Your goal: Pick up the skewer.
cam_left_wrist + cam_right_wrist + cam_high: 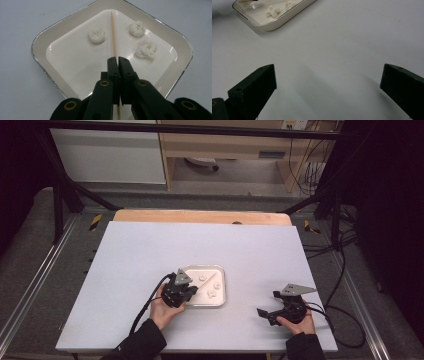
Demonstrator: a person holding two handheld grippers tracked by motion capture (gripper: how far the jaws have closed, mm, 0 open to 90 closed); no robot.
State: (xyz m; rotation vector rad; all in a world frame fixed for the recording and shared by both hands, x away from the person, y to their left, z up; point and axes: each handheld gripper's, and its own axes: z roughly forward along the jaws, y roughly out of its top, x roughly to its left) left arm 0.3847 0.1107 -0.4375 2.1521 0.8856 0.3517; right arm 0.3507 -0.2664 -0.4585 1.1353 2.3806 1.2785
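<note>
Left gripper (117, 60) jaws are pinching a wooden skewer (113, 35) over the tray (40, 45); right gripper (328, 80) jaws are standing spread.

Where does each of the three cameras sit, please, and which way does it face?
High view: above the person's side, looking forward and down on the table; forearms, both hands and grippers show.
Left gripper view: rides the left gripper, looking along shut jaws pinching a skewer over the tray.
Right gripper view: rides the right gripper, jaws wide apart over bare table.
Shared: all three show the tray and its white pieces.
</note>
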